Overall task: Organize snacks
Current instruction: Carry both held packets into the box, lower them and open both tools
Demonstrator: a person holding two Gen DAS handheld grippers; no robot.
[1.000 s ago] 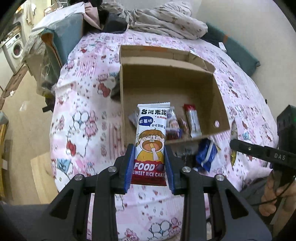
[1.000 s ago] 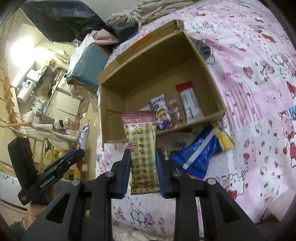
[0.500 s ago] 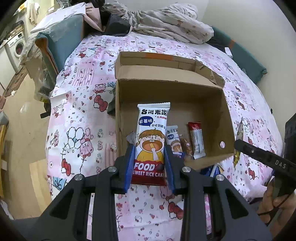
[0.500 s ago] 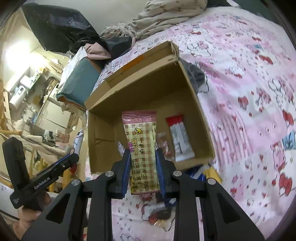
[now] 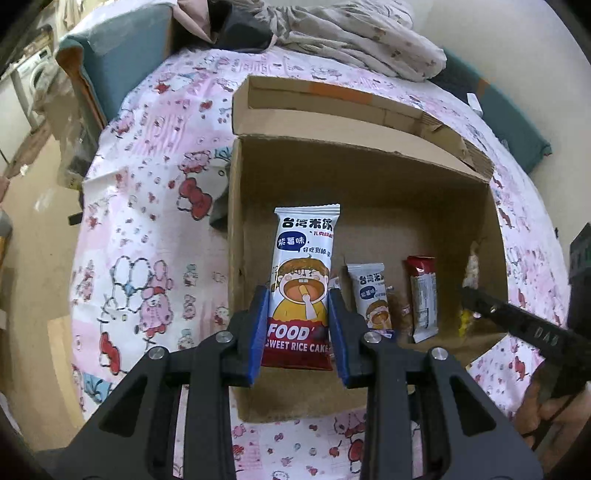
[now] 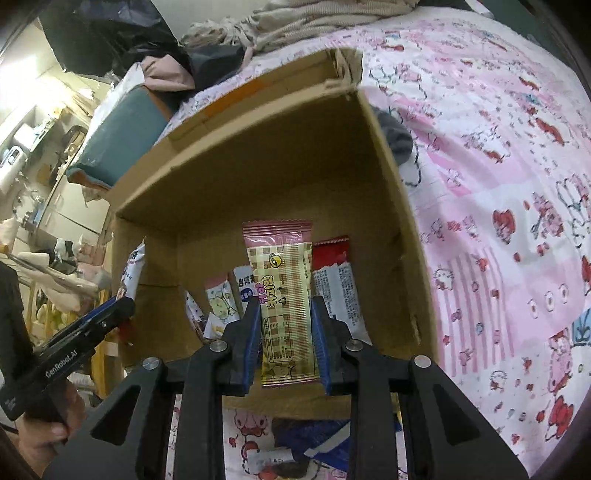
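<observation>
My left gripper is shut on a white sweet rice cake packet, held upright over the open cardboard box. My right gripper is shut on a pink and yellow checked snack bar, also above the box. On the box floor lie a smaller rice cake packet, a red and white bar and a few other wrappers. The other gripper shows at the edge of each view: the right, the left.
The box sits on a bed with a pink cartoon-print sheet. A blue packet and other snacks lie on the sheet just in front of the box. Crumpled bedding is piled behind it. A teal cushion lies at the left.
Both grippers have moved forward and down with their snacks, from in front of the box to over its inside. The box now fills much more of each view.
</observation>
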